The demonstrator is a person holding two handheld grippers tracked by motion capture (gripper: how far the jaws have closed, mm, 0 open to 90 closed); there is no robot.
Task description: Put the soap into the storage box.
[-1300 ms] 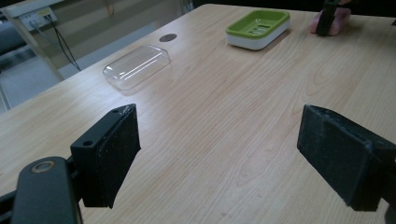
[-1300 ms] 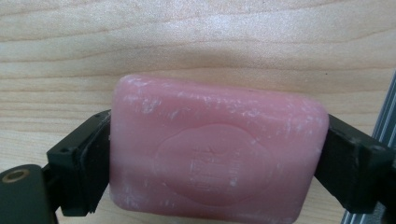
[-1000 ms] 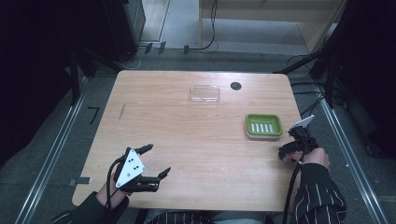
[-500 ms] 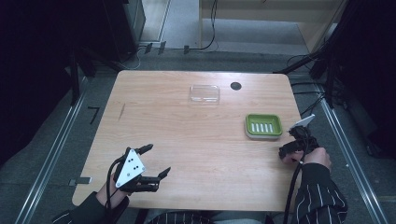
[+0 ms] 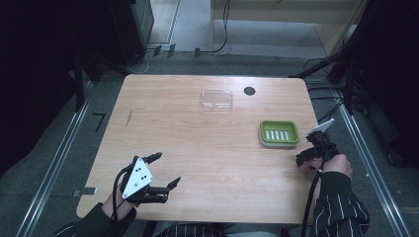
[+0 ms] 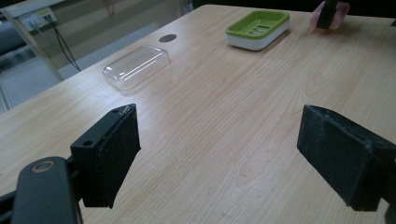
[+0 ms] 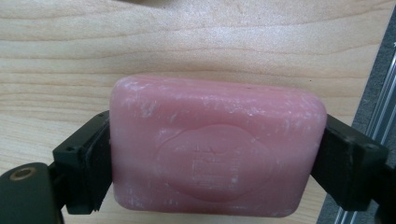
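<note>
A pink bar of soap (image 7: 217,149) sits clamped between the two black jaws of my right gripper (image 7: 217,165), just above the wood near the table's right edge. From above, that right gripper (image 5: 303,160) is a short way in front of and to the right of the green soap dish (image 5: 279,132). The dish is empty, with a ribbed white inset. My left gripper (image 5: 168,168) hovers over the front left of the table, open, with nothing between its jaws. In the left gripper view, the left gripper (image 6: 233,154) faces the soap dish (image 6: 257,25) and the far-off soap (image 6: 343,8).
A clear plastic lid (image 5: 216,98) lies at the back middle of the wooden table (image 5: 197,133), beside a dark round cable hole (image 5: 249,91). Metal rails run along the floor on both sides. The lid (image 6: 136,66) is also in the left gripper view.
</note>
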